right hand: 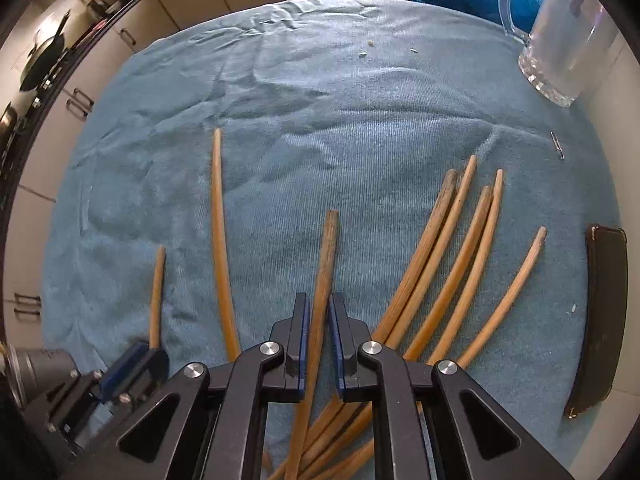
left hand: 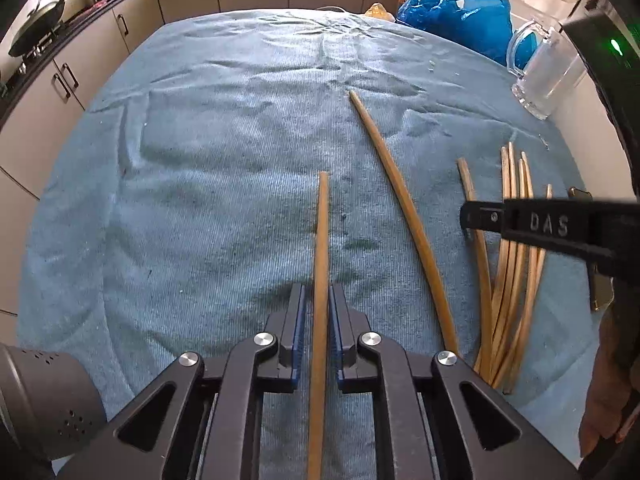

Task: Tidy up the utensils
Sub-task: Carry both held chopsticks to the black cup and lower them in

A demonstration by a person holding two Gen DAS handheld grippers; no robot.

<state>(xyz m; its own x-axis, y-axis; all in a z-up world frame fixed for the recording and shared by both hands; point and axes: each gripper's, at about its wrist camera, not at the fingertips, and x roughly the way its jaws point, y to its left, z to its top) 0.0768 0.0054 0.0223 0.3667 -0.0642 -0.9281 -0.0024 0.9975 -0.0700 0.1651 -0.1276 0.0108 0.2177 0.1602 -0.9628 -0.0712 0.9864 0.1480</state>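
1. Nearest in the left wrist view, the left gripper (left hand: 318,320) has its fingers clamped on one chopstick (left hand: 321,264), which runs straight ahead over the blue towel (left hand: 200,160) covering the counter.
2. In the right wrist view, the right gripper (right hand: 319,328) has its fingers clamped on a darker-tipped chopstick (right hand: 326,264) at the left edge of the pile.
3. Just right of it lies the pile (right hand: 452,264), a loose fan of sticks touching at their near ends and not yet lined up.
4. A single stick (left hand: 392,200) lies alone between the two grippers, untouched.
5. A dark flat case (right hand: 600,320) sits at the right edge of the towel.
6. The right gripper's arm reads "DAS" in the left view; no other writing is legible.
7. Far right stands a glass mug (right hand: 560,44), apparently empty; if it is the holder, sorting has barely begun.
8. Beyond it lies a blue bag (left hand: 460,12).
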